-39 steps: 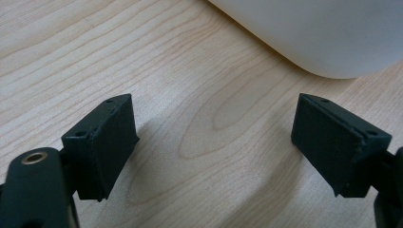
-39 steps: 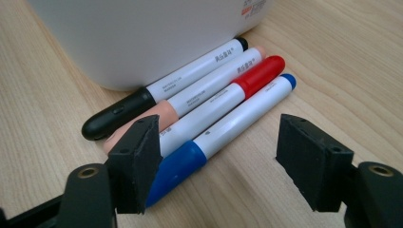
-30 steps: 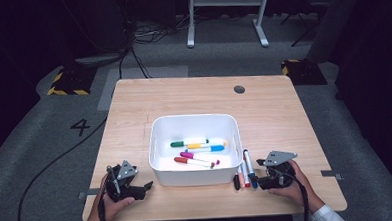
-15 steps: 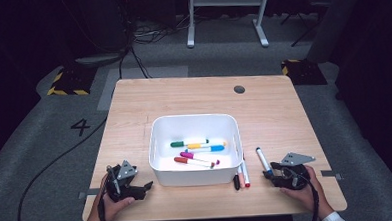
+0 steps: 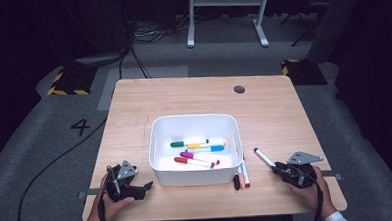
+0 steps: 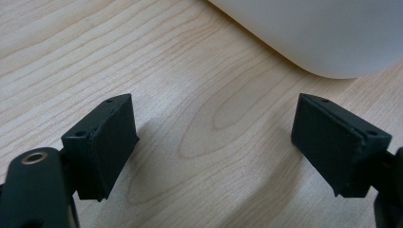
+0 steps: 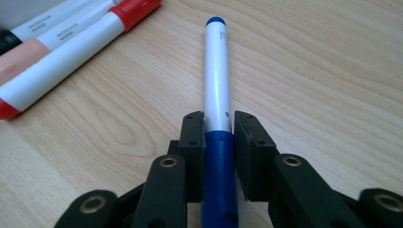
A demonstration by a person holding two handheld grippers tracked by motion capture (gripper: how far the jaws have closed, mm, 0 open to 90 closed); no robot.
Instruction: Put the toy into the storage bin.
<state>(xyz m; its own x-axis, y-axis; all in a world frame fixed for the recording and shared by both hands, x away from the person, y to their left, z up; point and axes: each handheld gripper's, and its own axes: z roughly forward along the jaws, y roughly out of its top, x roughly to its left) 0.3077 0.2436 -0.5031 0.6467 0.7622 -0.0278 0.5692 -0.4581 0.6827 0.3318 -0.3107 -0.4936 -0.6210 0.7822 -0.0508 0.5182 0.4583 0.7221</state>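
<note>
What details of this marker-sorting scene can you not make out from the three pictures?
- Blue-capped white marker: its cap end is cut off by the bottom edge of the right gripper view, behind the right claw.
- Print on the markers inside the white plastic bin: too small in the high view.
- Bin contents: the left gripper view is cropped to its outer wall.

White marker (image 7: 217, 80) with blue cap, white bin (image 5: 196, 175).

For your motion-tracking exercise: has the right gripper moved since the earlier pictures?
Yes. The right gripper, shut on the blue marker, has shifted rightward, away from the white bin.
</note>
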